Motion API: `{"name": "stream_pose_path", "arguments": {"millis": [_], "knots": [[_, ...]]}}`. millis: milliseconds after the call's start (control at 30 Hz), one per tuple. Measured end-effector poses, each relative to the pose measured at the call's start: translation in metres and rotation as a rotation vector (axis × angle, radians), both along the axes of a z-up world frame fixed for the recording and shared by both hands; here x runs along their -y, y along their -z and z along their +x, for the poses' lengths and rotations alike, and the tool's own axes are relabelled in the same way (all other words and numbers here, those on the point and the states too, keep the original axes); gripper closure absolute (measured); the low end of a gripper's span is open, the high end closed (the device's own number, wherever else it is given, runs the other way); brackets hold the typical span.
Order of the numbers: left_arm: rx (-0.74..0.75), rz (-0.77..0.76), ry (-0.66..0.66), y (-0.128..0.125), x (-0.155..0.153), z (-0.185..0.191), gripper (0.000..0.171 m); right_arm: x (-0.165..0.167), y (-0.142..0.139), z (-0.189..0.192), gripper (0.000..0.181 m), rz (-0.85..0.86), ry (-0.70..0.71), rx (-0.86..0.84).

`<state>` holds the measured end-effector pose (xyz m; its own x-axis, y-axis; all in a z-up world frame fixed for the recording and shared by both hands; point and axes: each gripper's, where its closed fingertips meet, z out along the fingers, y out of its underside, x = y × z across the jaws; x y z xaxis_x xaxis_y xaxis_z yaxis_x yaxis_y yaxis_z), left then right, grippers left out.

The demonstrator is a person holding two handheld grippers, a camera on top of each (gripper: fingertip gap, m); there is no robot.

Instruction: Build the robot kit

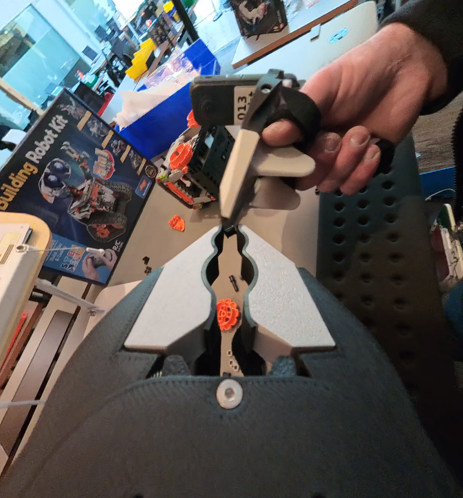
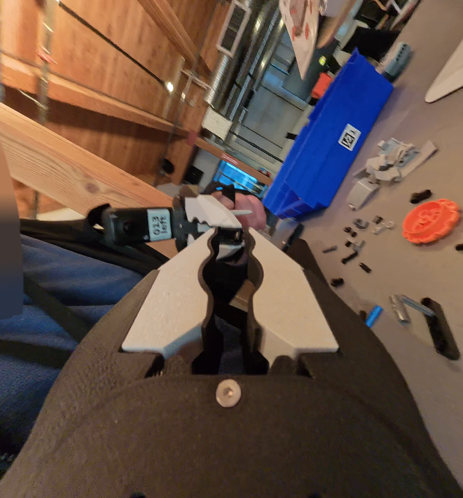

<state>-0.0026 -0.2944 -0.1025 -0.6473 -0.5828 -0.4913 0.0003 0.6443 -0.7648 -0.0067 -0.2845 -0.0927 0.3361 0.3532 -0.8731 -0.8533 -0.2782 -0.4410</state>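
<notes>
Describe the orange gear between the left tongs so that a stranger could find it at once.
Start at the grey table in the left wrist view, then look into the gap of the near tongs. The gear lies flat there, below a black pin. It alone is orange, round and toothed.

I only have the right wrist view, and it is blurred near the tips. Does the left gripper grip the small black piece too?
Observer: Yes. In the left wrist view the left gripper is pinched shut on the small black piece, and the right gripper meets it from above.
Operator: What lies below them?
Observer: An orange gear on the table, with a black pin near it.
Operator: Anything behind my gripper?
Observer: A partly built grey, black and orange model stands there.
</notes>
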Motion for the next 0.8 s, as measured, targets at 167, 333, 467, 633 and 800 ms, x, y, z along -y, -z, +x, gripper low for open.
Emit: {"name": "stream_pose_path", "arguments": {"millis": [167, 333, 467, 633, 800], "knots": [[0.062, 0.043, -0.001, -0.007, 0.001, 0.004, 0.163, 0.001, -0.003, -0.001, 0.174, 0.038, -0.01, -0.067], [0.06, 0.02, -0.002, -0.008, 0.004, 0.004, 0.162, 0.003, -0.003, -0.001, 0.177, 0.022, -0.015, -0.018], [-0.03, -0.021, 0.059, -0.006, 0.0, -0.005, 0.152, 0.008, -0.002, -0.002, 0.177, -0.026, -0.072, 0.104], [-0.103, -0.003, 0.201, -0.007, 0.011, -0.017, 0.155, 0.017, 0.001, -0.018, 0.177, -0.081, -0.279, 0.24], [-0.167, 0.05, 0.322, 0.001, 0.026, -0.029, 0.16, 0.026, 0.003, -0.037, 0.177, -0.12, -0.473, 0.321]]}}
